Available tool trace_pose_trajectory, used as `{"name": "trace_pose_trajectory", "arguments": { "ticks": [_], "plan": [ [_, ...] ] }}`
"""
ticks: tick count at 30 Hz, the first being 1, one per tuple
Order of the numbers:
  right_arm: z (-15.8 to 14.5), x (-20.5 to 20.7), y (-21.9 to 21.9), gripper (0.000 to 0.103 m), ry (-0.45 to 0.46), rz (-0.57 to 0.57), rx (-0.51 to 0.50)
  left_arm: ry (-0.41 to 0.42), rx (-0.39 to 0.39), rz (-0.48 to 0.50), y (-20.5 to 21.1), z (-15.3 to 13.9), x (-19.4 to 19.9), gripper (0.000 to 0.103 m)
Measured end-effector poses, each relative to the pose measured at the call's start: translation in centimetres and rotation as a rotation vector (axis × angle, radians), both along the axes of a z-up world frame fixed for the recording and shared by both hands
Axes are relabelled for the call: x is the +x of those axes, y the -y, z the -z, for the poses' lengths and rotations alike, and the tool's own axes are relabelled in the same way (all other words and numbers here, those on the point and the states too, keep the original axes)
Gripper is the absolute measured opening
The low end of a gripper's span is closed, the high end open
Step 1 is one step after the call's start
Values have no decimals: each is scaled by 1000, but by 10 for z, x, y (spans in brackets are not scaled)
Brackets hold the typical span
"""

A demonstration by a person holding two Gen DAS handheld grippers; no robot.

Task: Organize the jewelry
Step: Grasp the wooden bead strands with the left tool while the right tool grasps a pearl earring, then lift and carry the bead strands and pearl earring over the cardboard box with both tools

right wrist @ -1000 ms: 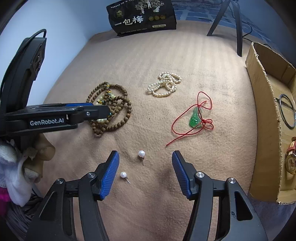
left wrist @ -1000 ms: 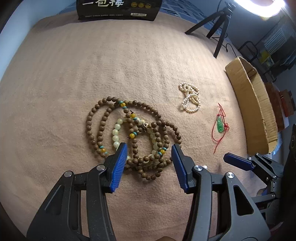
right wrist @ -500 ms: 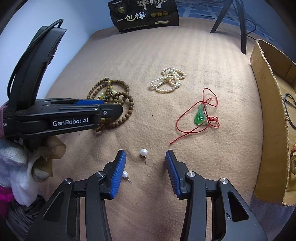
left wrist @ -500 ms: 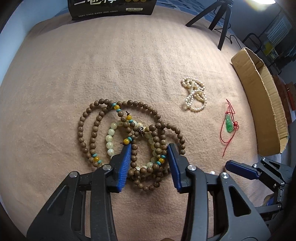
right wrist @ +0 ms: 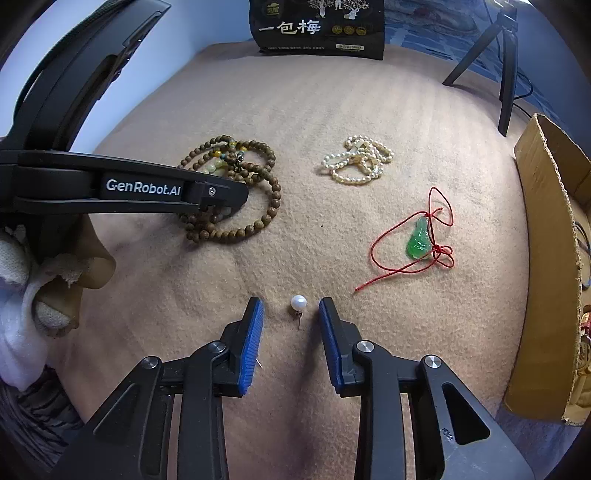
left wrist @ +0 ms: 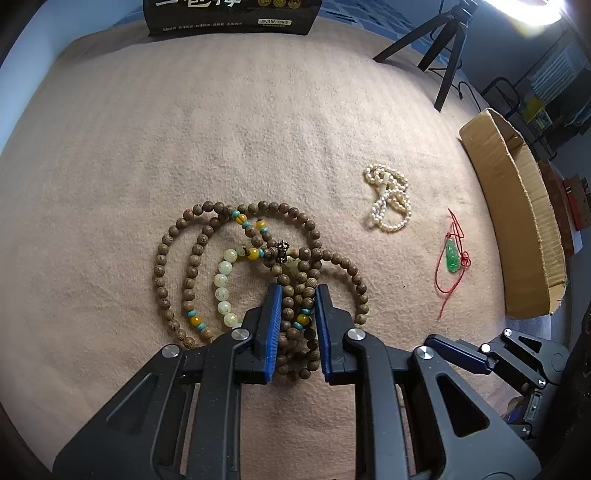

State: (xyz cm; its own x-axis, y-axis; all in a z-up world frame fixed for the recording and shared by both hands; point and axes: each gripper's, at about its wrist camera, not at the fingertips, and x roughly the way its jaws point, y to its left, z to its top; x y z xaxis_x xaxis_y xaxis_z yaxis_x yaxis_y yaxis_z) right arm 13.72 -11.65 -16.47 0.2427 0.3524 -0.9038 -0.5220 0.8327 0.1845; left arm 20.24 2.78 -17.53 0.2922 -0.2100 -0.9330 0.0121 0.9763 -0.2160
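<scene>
A long brown wooden bead necklace [left wrist: 173, 229] lies coiled on the tan cloth, tangled with a pale green bead bracelet [left wrist: 221, 280]. My left gripper [left wrist: 298, 288] is closing, and its blue pads press on a bunch of the wooden strands. In the right wrist view the same gripper [right wrist: 240, 195] reaches over that coil [right wrist: 271, 206] from the left. My right gripper [right wrist: 291, 302] points down at the cloth with its jaws closing. A pearl stud earring [right wrist: 298, 303] lies between its pads, touching neither. A second stud is almost hidden behind its left finger.
A pearl necklace [right wrist: 356, 166] and a green pendant on a red cord [right wrist: 419, 242] lie further right. An open cardboard box [right wrist: 546, 258] stands along the right edge. A black packet [right wrist: 317, 26] and a tripod [left wrist: 447, 48] stand at the back. A gloved hand [right wrist: 55, 280] is at left.
The left jaws have come together onto the wooden bead strands. The right jaws have narrowed and shifted so that one pearl stud sits between them; the other stud slipped behind the left finger.
</scene>
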Motion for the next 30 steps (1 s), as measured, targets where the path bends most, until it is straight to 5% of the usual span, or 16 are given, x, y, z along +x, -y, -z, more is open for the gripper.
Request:
{"name": "trace_pose_trajectory", "arguments": {
  "ticks": [7,14,30],
  "plan": [
    [6,-1,-7,29,26,-1,-34,8,-10,-5,-6,-4,-4,11],
    [6,1,-4,7,40,-7,-39,18,-14,-3,-5,-6,-5,11],
    [-32,2,24,7,117,35,29,139,-112,-56,-26,-60,-14,10]
  ]
}}
